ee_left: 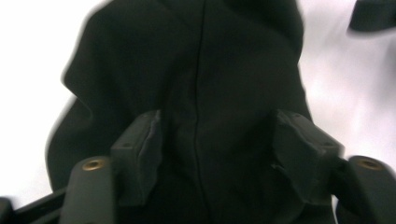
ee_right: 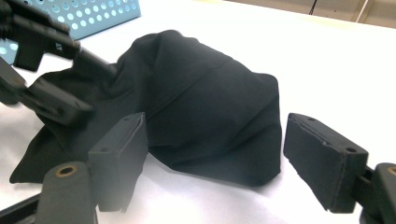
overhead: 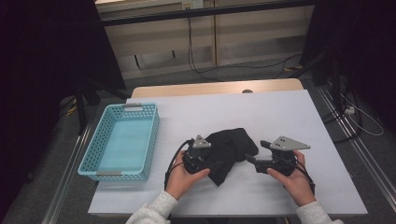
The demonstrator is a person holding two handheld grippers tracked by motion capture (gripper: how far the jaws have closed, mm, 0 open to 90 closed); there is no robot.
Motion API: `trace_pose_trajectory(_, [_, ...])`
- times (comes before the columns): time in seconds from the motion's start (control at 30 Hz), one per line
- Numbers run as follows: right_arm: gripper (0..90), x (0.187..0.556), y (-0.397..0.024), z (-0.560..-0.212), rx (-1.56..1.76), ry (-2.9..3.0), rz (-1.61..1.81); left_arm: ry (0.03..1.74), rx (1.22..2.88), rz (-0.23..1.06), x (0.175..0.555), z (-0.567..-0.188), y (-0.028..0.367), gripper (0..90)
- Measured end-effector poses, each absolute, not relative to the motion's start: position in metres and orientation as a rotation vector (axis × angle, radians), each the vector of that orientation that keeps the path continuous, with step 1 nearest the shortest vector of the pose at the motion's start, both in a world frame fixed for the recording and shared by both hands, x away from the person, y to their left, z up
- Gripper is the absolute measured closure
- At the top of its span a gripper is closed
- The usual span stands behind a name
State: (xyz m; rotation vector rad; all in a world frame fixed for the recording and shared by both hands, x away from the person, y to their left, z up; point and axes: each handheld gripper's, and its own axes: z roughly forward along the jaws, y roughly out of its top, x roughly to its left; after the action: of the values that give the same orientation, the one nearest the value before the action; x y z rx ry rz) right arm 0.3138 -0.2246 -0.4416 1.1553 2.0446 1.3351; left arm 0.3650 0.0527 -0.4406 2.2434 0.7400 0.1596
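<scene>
A crumpled black cloth lies on the white table cover in front of the person. My left gripper reaches into its left side from the person's left hand. In the left gripper view the jaws stand apart over the dark fabric, with the pads clear of it. My right gripper points left at the cloth's right edge. Its jaws are open wide, and the cloth's rounded fold lies just beyond them. The left gripper shows at the far side of the cloth.
A light blue perforated basket stands at the left of the table, empty, and its corner is behind the cloth. The white cover spreads behind and to the right. Cables run across the floor beyond the table.
</scene>
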Motion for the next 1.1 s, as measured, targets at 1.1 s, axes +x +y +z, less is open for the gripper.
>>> trace_pose_trajectory(1.1, [22.5,0.322,-0.199,-0.451,1.082,2.17,1.273,1.155,2.066,0.238,0.411,-0.434,0.132,81.8])
